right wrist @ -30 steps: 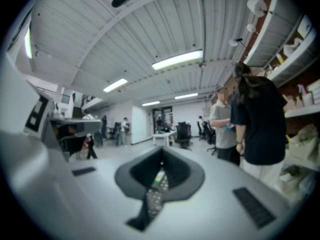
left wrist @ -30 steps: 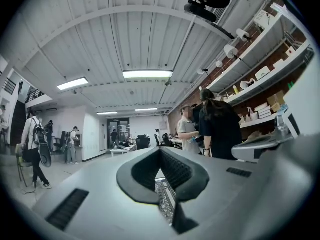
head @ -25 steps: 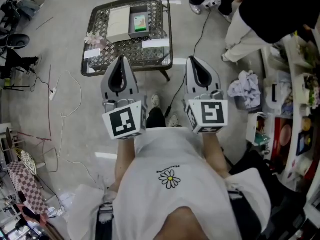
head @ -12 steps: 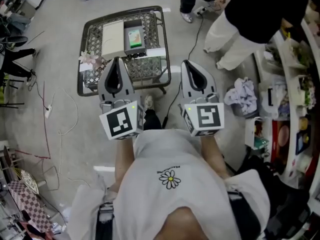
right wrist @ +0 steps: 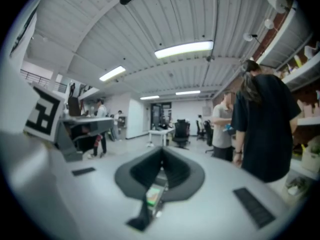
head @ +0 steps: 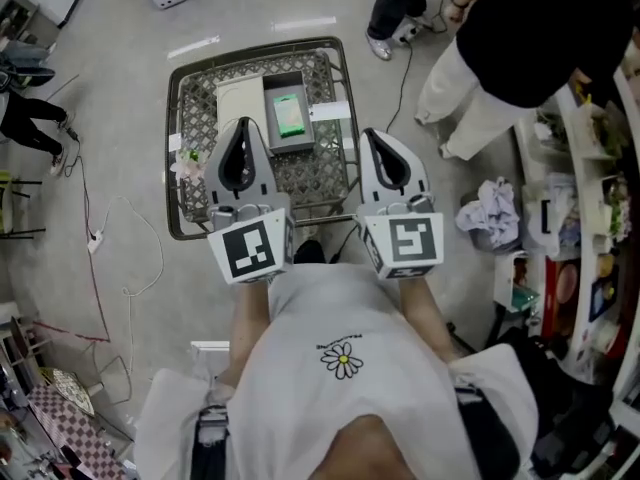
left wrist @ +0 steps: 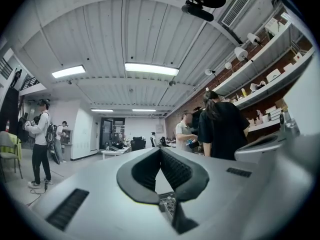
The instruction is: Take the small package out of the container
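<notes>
A small green package [head: 290, 116] lies inside a grey open container [head: 271, 118] on a low table with a metal lattice top [head: 325, 173]. A white flat lid [head: 241, 100] rests beside the container on its left. My left gripper [head: 243, 125] is shut and empty, held above the table's near left part. My right gripper [head: 380, 134] is shut and empty too, over the table's near right corner. In the right gripper view the green package [right wrist: 154, 196] shows low down through the slit between the jaws. The lattice top [left wrist: 168, 204] shows the same way in the left gripper view.
A person in a black top and pale trousers [head: 520, 38] stands at the table's far right. A pink flower [head: 187, 165] and a white strip [head: 330, 112] lie on the table. Cables [head: 110, 228] trail on the floor at left. Shelves [head: 590, 228] and a cloth heap [head: 487, 203] are at right.
The table has come closer and now lies partly under both gripper tips. The grippers kept their pose and stayed shut. The person in black has shifted at upper right.
</notes>
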`<state>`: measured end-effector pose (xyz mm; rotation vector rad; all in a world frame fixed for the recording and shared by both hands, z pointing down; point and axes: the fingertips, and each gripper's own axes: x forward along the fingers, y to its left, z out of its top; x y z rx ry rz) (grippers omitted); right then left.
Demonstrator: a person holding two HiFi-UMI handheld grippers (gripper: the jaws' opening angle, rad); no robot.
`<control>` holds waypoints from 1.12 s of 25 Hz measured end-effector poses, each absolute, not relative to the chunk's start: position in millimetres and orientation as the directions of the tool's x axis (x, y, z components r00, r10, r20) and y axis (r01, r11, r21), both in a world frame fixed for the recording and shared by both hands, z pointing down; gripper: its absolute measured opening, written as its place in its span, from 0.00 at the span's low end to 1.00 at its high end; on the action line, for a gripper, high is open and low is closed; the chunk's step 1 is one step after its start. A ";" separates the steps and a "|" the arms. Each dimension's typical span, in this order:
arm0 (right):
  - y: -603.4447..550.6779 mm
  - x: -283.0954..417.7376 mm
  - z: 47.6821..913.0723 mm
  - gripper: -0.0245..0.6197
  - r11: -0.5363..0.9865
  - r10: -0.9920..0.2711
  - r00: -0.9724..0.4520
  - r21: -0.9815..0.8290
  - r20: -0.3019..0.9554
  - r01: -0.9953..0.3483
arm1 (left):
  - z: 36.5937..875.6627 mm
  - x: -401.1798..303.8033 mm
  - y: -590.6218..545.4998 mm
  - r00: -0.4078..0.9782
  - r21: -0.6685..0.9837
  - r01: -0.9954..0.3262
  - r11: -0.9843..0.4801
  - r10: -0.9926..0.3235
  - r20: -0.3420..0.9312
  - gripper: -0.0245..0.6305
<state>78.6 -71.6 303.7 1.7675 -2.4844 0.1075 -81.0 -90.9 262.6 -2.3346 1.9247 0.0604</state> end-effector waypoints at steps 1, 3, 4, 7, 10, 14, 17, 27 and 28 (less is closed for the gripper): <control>-79.9 73.5 305.1 0.09 0.322 -0.939 -0.320 -0.001 0.124 -0.947 | 261.8 -85.9 -100.0 0.198 -0.065 -0.979 -0.192 -0.974 -0.106 0.07; -94.5 66.1 308.4 0.09 0.305 -0.944 -0.301 0.008 0.137 -0.952 | 260.0 -95.7 -116.2 0.204 -0.067 -0.978 -0.198 -0.972 -0.114 0.07; -101.5 62.4 309.9 0.09 0.302 -0.945 -0.298 0.009 0.136 -0.953 | 259.4 -100.4 -123.8 0.206 -0.068 -0.978 -0.199 -0.971 -0.119 0.07; -120.5 53.3 318.0 0.09 0.290 -0.946 -0.286 0.006 0.152 -0.957 | 263.7 -112.3 -144.3 0.213 -0.065 -0.976 -0.206 -0.970 -0.116 0.07; -139.7 46.9 323.5 0.09 0.273 -0.948 -0.268 0.008 0.172 -0.962 | 270.3 -120.3 -161.8 0.225 -0.065 -0.974 -0.219 -0.969 -0.100 0.07; -163.4 42.1 323.1 0.09 0.263 -0.950 -0.256 0.016 0.177 -0.965 | 278.9 -126.9 -179.5 0.216 -0.060 -0.976 -0.212 -0.973 -0.085 0.07; -173.0 43.2 329.0 0.09 0.271 -0.946 -0.267 -0.002 0.185 -0.963 | 289.3 -125.7 -183.7 0.199 -0.062 -0.979 -0.195 -0.978 -0.055 0.07; -191.8 30.8 354.3 0.09 0.352 -0.909 -0.355 -0.053 0.217 -0.934 | 297.3 -126.3 -192.6 0.130 -0.055 -0.990 -0.129 -0.991 -0.031 0.07; -192.9 31.0 355.3 0.09 0.352 -0.908 -0.356 -0.055 0.221 -0.934 | 297.1 -126.2 -194.1 0.129 -0.054 -0.990 -0.127 -0.991 -0.034 0.07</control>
